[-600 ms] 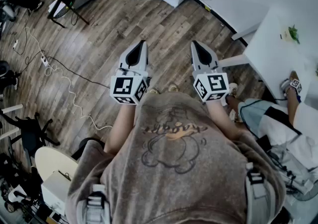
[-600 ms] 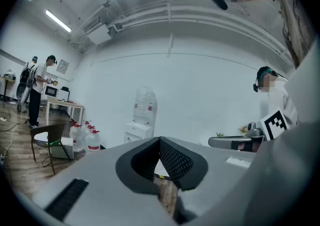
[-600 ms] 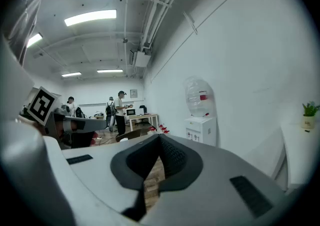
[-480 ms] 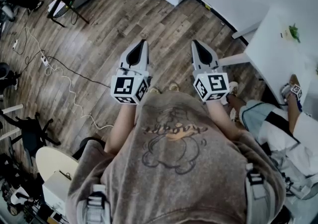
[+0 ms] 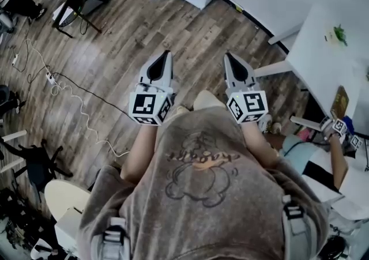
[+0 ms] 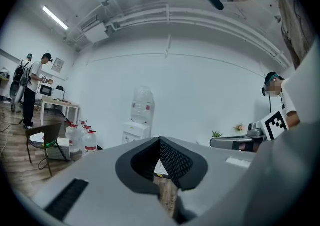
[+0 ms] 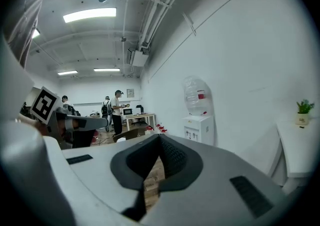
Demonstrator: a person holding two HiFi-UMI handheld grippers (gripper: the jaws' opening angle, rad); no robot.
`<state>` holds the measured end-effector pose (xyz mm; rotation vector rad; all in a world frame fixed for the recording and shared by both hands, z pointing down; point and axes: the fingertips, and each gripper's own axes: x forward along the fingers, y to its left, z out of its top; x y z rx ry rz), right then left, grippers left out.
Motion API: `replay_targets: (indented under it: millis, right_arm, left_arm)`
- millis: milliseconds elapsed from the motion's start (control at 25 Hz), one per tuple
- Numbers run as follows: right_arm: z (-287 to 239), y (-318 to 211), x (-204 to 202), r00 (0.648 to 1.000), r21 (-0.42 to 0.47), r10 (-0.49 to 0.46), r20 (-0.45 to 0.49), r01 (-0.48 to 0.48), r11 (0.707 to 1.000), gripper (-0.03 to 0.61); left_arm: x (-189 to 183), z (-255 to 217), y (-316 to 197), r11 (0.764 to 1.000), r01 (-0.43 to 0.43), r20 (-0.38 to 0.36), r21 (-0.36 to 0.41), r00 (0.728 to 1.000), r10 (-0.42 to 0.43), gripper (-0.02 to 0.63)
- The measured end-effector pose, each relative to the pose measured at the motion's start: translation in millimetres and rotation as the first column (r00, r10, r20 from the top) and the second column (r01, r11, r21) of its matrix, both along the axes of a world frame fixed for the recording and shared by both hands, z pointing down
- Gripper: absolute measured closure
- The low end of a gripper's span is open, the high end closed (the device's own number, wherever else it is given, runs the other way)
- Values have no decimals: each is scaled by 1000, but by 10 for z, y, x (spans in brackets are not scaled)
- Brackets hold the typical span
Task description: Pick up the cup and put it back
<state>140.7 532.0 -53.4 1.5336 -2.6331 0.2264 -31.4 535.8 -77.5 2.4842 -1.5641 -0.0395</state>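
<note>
The left gripper and right gripper are closed and empty; no cup shows, so nothing seems done yet.

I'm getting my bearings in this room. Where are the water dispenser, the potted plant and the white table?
water dispenser (image 7: 199, 129): right gripper view, on its white cabinet.
potted plant (image 7: 303, 105): right gripper view, on its leaves.
white table (image 5: 314, 60): head view, on its bare top.
</note>
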Motion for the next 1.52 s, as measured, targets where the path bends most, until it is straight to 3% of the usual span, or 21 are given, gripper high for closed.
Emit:
replay_targets:
  millis: [280,560,840,1200,1520]
  right_arm:
    - [59,-228,-144,1000,-6,13,16,-13,1000,588]
    - [205,-796,-239,1000,-13,8,15,-8,1000,588]
    - [220,-1854,-233,1000,-10,4,9,-4,1000,588]
    - [12,-3437,-171,998,-5,-69,-3,69,998,586]
    - [103,-4404,-167,991,-21,-136,-4,135,991,586]
  left_arm:
    - [-185,75,-215,1000,-5,7,-10,1000,5,612]
    - [-276,214,-786,1000,-5,6,-22,1000,6,612]
    - [-251,240,-1817,1000,-11,2,-21,1000,11,612]
    - [-147,96,-3336,999,37,-16,-26,999,-37,612]
    - [-93,84,-4280,997,71,-11,-11,997,-71,612]
